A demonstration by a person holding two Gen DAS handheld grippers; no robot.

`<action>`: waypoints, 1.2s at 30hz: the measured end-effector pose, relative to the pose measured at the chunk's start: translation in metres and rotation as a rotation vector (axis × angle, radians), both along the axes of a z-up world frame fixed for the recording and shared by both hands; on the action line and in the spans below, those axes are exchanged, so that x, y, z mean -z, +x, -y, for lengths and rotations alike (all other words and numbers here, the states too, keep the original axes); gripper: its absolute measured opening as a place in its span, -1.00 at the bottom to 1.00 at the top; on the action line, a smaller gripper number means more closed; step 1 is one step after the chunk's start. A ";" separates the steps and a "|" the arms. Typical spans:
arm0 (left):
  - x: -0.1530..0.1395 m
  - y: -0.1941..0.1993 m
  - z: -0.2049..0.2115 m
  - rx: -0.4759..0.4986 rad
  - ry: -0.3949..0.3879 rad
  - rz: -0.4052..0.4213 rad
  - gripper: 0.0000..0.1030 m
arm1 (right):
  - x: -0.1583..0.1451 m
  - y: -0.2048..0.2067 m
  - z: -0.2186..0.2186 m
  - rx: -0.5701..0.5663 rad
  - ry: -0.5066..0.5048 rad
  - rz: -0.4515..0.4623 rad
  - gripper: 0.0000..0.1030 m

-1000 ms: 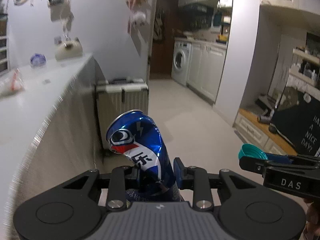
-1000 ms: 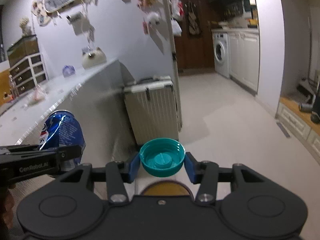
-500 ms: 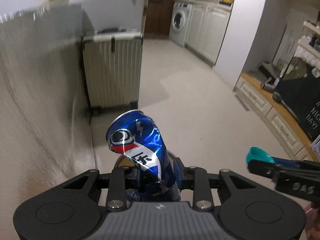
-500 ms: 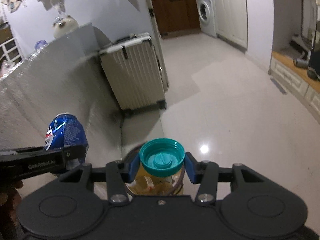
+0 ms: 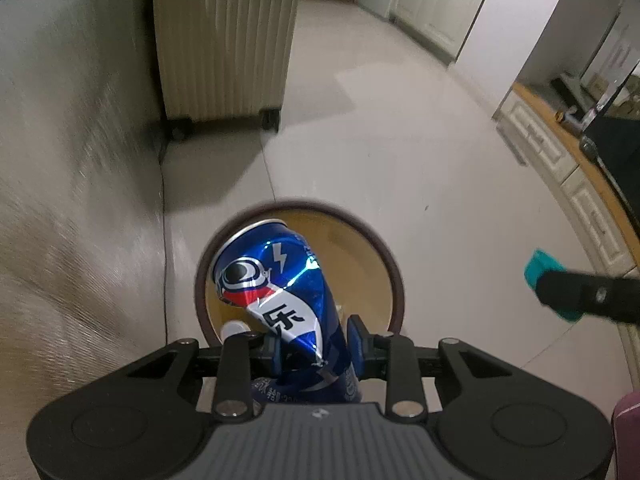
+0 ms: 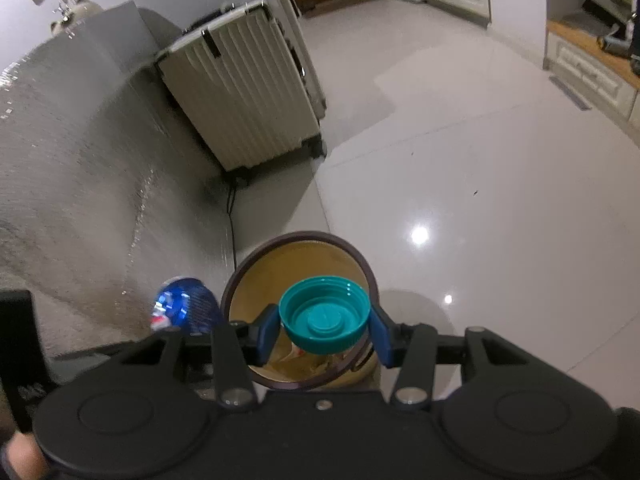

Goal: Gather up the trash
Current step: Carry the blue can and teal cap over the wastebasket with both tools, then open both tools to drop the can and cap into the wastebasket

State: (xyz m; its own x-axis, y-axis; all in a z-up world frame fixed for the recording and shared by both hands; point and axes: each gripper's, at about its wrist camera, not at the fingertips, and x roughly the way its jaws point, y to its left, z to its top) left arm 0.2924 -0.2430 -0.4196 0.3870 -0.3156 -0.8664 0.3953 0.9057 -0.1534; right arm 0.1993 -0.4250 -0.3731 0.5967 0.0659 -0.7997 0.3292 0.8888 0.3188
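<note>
My left gripper (image 5: 314,346) is shut on a dented blue soda can (image 5: 276,288) and holds it above a round bin (image 5: 384,268) with a dark rim and tan inside. My right gripper (image 6: 324,334) is shut on a teal bottle cap (image 6: 324,316) and holds it over the same bin (image 6: 260,264), which stands on the floor below. The can also shows in the right wrist view (image 6: 182,306), left of the bin rim. The cap shows at the right in the left wrist view (image 5: 540,270). Some scraps lie at the bin's bottom.
A cream ribbed suitcase (image 6: 244,96) stands on the floor beyond the bin, against a grey counter side (image 6: 80,168). A black cable (image 6: 231,216) runs down beside the counter. Glossy tiled floor (image 6: 480,160) spreads to the right, with white cabinets (image 5: 568,168) along its far side.
Both grippers have tilted downward and come over the bin. The counter top has dropped out of view and the bin now fills the space below the can and the cap.
</note>
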 end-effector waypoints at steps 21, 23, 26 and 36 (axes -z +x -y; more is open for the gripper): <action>0.103 0.067 0.004 -0.072 -0.124 -0.154 -0.39 | 0.107 0.141 0.001 0.018 0.157 -0.074 -0.01; 0.105 0.069 0.003 -0.091 -0.135 -0.161 -0.39 | 0.111 0.147 0.004 0.030 0.178 -0.072 0.36; 0.112 0.072 0.001 -0.115 -0.154 -0.177 -0.39 | 0.114 0.153 0.005 0.026 0.164 -0.075 0.39; 0.111 0.077 0.011 -0.133 -0.149 -0.110 0.61 | 0.122 0.132 0.009 -0.009 0.127 -0.139 0.39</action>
